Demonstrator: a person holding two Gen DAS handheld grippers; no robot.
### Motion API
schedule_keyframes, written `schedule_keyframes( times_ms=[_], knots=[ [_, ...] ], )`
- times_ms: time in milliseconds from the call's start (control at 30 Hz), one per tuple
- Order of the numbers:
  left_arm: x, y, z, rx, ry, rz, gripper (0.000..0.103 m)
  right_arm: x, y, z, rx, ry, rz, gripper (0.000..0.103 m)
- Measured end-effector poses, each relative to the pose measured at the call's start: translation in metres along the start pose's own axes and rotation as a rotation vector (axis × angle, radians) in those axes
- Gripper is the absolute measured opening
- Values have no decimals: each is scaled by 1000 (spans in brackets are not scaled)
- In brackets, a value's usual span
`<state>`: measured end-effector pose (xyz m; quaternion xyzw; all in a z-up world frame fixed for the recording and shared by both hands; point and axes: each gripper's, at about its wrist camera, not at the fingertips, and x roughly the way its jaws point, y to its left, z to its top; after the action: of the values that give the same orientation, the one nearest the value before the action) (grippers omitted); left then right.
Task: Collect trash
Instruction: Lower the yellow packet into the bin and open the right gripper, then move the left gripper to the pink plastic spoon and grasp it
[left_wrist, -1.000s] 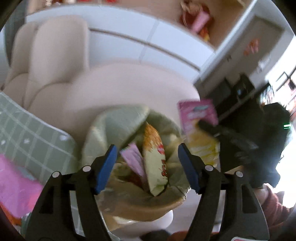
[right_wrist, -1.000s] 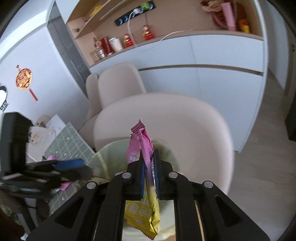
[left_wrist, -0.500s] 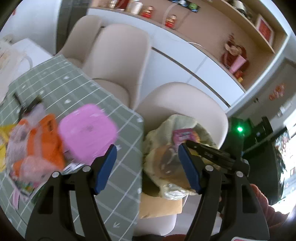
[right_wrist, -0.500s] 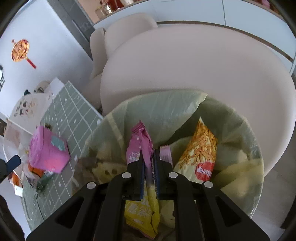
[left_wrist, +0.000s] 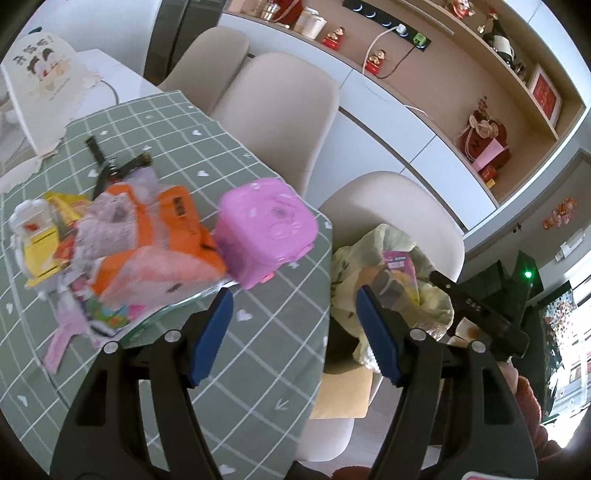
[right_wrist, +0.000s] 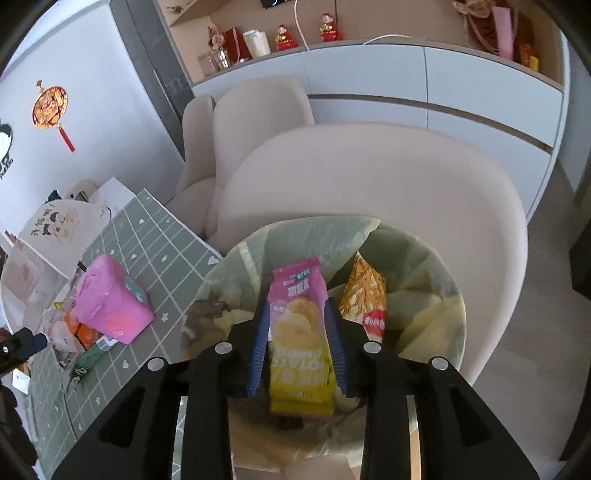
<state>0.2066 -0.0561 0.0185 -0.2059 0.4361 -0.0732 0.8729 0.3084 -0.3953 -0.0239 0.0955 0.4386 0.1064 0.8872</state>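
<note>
Trash bin (right_wrist: 424, 266), lined with a pale green bag, sits on the seat of a beige chair (right_wrist: 369, 177) just beside the corner of the surface (left_wrist: 258, 354), which wears a green checked cloth. Inside the bin: a pink-and-yellow chip packet (right_wrist: 299, 332) lying flat between the fingers of the right tongs (right_wrist: 297, 345), and an orange-gold snack packet (right_wrist: 364, 295) leaning against the liner to its right. Right tongs released, blue pads spread on either side of the chip packet, whether they touch its edges cannot be told. Seen from the left wrist, the same bin (left_wrist: 347, 266) with the pink packet top (left_wrist: 399, 262) poking up, and the right tongs reaching over its rim from the right. Left tongs (left_wrist: 295, 332) released too, wide apart and holding nothing, hanging above the surface edge between the bin and a heap of litter. In that heap: a pink cube-shaped tissue pack (left_wrist: 266, 229) nearest the corner, orange wrappers (left_wrist: 170, 221) beside it, a white-and-yellow box (left_wrist: 33, 236) at the far left, pink scraps (left_wrist: 62, 339) toward the near edge. Behind, a white cabinet run (right_wrist: 424, 81) with red figurines on its top.
</note>
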Motion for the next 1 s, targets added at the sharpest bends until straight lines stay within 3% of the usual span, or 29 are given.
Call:
schedule_keyframes(
  times_ms=[233,400,600,833,1000],
  knots=[
    [-37,34,-4,1,-61,31,65,-31,41,-15,-72,-66,48,30],
    [-79,72,2,81,-130,130,65,-46,100,-19,-174,-70,103,30],
    [-116,135,-7,71,-173,212,65,-42,160,-31,-250,-37,201,30],
    [-119,195,-30,-26,-150,190,65,-28,209,-62,-272,21,179,30],
    [-106,206,-30,4,-147,147,65,-22,226,-82,-277,35,119,30]
  ],
)
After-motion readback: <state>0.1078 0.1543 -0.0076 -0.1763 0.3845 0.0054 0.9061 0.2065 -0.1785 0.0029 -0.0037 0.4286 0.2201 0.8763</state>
